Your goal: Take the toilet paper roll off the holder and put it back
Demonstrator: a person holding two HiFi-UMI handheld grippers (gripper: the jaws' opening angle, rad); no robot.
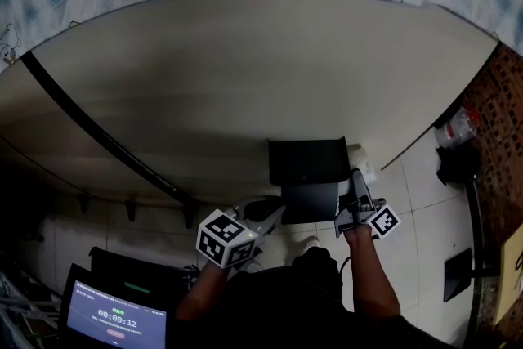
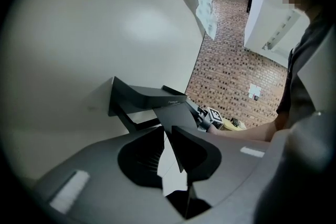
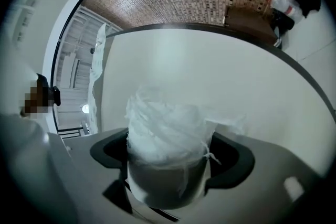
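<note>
The left gripper (image 1: 274, 213) is hovering just below and left of the black holder (image 1: 306, 163). Its own view is showing the jaws nearly together, with only a thin slit between them and nothing in it. It is pointing up at the holder's underside (image 2: 149, 96) without touching it. The holder is jutting out from the pale wall (image 1: 245, 78), and no roll is showing under its shelf. To its right, the right gripper (image 1: 358, 185) is clamping the toilet paper roll (image 3: 165, 131) across its sides, with loose crumpled paper spilling over the top. The roll (image 1: 365, 169) is sitting just beside the holder's right edge. Its long axis seems to be pointing along the jaws toward the wall. The right gripper is therefore the one carrying the job. Putting the roll back is likely calling for a leftward move, with the core lined up to the holder's bar, which no view is showing clearly.
</note>
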